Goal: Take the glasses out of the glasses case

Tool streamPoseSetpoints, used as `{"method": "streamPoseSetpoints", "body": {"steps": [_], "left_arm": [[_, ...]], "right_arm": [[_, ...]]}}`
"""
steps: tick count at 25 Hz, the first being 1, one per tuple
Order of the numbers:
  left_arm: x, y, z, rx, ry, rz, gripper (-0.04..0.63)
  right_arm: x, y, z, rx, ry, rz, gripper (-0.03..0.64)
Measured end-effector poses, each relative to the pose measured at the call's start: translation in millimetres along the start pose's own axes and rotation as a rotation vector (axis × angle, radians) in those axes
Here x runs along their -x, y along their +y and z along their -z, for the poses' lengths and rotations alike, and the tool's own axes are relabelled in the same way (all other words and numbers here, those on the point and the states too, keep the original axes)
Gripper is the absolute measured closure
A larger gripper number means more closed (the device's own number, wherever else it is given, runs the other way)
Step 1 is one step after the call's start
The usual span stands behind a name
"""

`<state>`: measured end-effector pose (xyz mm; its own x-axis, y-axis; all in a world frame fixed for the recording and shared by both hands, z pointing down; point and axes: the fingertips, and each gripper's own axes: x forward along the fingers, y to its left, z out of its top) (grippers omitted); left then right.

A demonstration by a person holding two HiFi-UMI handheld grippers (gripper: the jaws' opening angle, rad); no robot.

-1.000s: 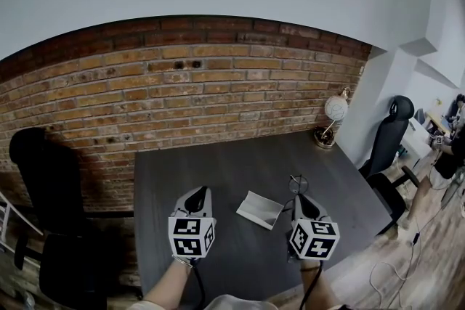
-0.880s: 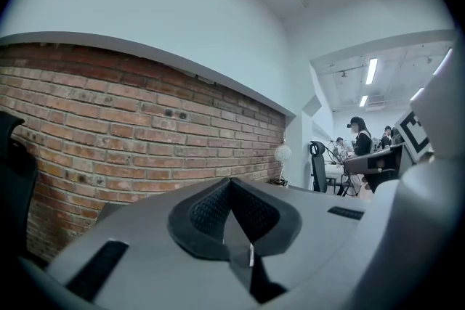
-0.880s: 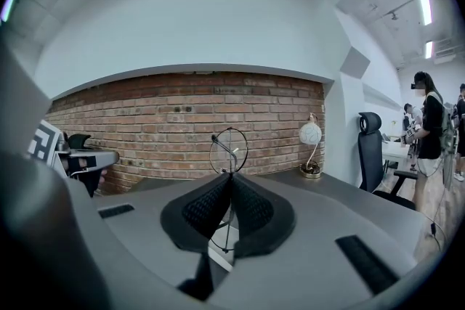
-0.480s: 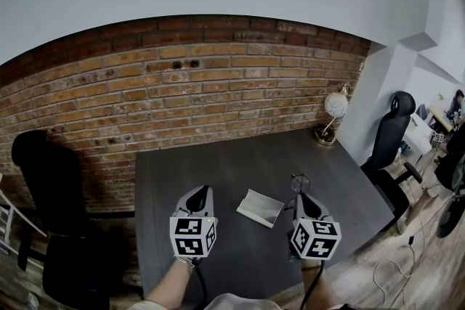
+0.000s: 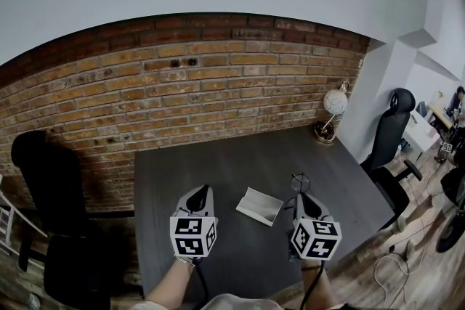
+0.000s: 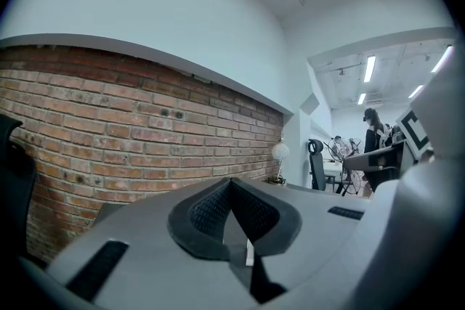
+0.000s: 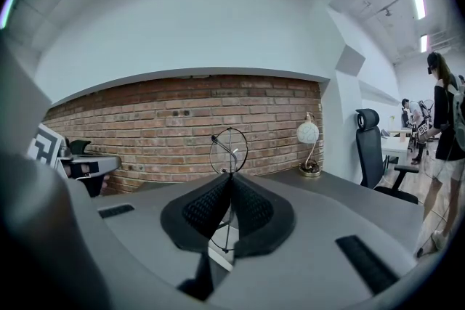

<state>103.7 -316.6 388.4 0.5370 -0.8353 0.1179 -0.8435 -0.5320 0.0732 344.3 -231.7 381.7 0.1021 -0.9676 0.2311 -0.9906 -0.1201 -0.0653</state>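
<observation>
A light open glasses case [image 5: 260,207] lies on the dark table [image 5: 218,163] between my two grippers. My right gripper [image 5: 300,197] is just right of the case, shut on thin round wire-frame glasses [image 5: 296,184]. One round lens [image 7: 229,150] stands up above the right gripper's [image 7: 231,176] closed jaws, and more wire hangs below them. My left gripper [image 5: 197,194] hovers left of the case. In the left gripper view the left gripper [image 6: 231,182] has its jaws closed together with nothing between them.
A brick wall [image 5: 182,98] runs behind the table. A globe lamp [image 5: 334,109] stands at the table's far right corner. A black office chair [image 5: 389,134] is to the right, another dark chair [image 5: 43,178] to the left. A person [image 7: 445,134] stands far right.
Both grippers, the glasses and the case stay where they were. Only people and things in the far right background have shifted.
</observation>
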Motion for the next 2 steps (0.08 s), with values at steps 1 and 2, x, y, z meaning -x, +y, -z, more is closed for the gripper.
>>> {"method": "streamPoseSetpoints", "body": {"steps": [1,2], "left_arm": [[-0.8,-0.5,0.1,0.000,0.001,0.000,0.578],[-1.5,-1.0,0.3,0.000,0.002,0.000,0.578]], "right_arm": [[-0.3,-1.0,-0.3,0.000,0.000,0.000,0.580],[-0.6,-1.9,-0.6,-0.001,0.000,0.001,0.580]]}}
